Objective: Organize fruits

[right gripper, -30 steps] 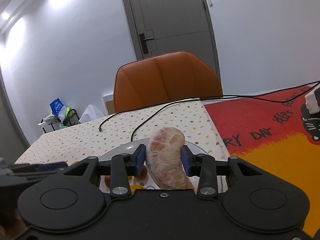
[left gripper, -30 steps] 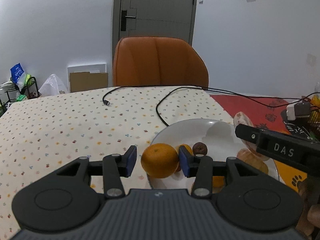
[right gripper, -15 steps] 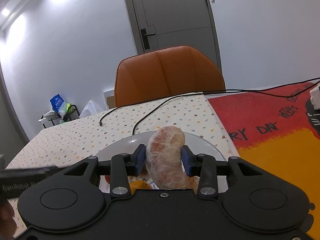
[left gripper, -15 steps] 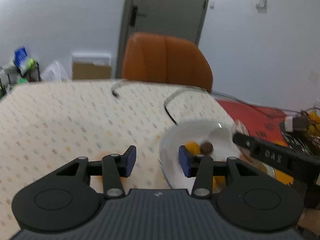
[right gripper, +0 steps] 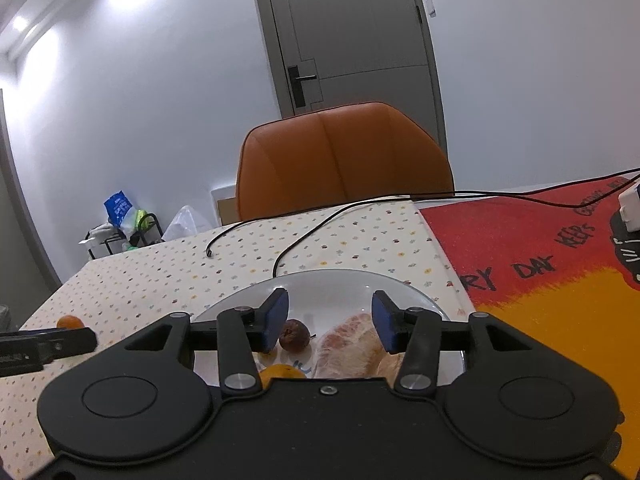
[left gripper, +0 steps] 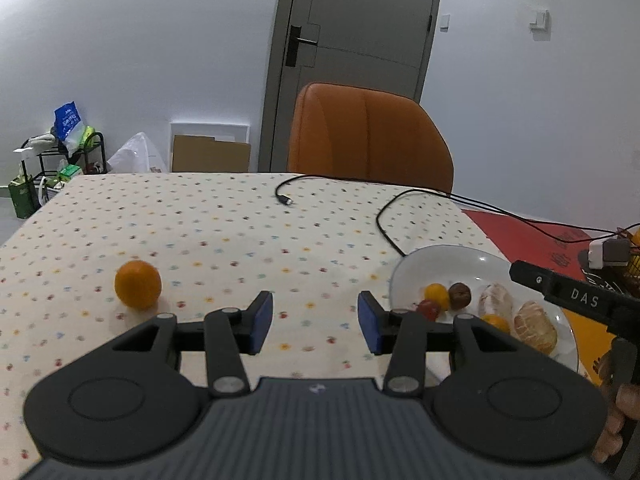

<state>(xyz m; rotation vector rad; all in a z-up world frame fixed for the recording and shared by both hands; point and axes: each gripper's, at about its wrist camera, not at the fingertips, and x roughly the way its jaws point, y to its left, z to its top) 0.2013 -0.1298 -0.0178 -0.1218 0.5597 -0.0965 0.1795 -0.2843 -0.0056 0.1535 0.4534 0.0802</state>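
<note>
A home dining room: a worktop (left gripper: 200, 232) under a flower-dotted tablecloth, an orange padded chair (left gripper: 368, 140) pulled up to it, and a grey door (left gripper: 352, 40) behind. A small rack (left gripper: 60, 160) of bags and a leaning cardboard sheet (left gripper: 210, 156) stand by the white wall.

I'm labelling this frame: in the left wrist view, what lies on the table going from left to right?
Orange on the dotted cloth, then the black cable end, then the white plate holding the small fruits and peeled segments, then the other gripper at the right edge.
</note>
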